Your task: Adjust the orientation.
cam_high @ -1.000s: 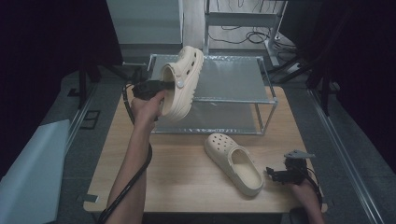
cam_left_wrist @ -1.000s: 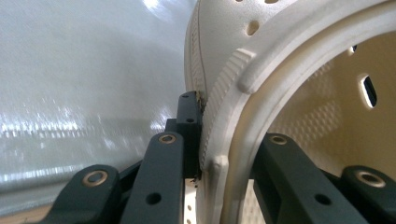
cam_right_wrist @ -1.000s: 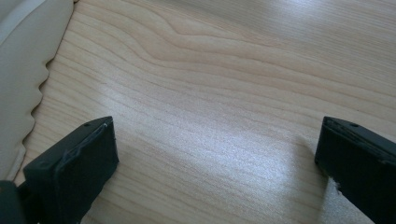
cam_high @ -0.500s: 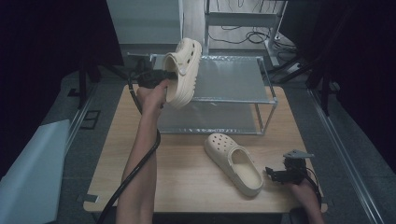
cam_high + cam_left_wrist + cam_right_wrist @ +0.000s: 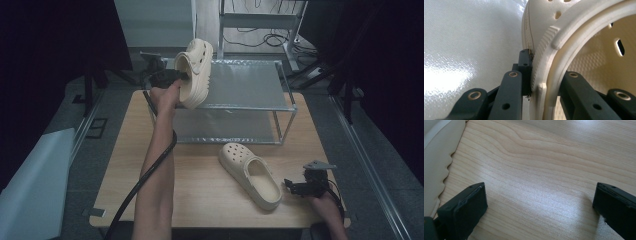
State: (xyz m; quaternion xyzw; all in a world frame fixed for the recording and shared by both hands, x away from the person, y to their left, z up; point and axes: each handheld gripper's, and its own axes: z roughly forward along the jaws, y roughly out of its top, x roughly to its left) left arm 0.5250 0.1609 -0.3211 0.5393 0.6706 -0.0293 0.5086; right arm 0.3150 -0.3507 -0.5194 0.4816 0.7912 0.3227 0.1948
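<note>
My left gripper is shut on the rim of a cream clog, holding it tilted on its side above the left end of the rack's top shelf. The left gripper view shows this clog's side wall pinched between the two black jaws. A second cream clog lies sole down on the wooden table, in front of the rack. My right gripper rests open just right of that clog's heel; its own view shows bare wood between the jaws and the clog's sole edge at the left.
The metal two-shelf rack stands at the back half of the table. A black cable trails along the left forearm. A pale sheet lies on the floor to the left, and cables and stands crowd the dark area behind.
The left hand has carried the clog farther back and a little right, over the rack's top shelf. The right gripper and the clog on the table have stayed put.
</note>
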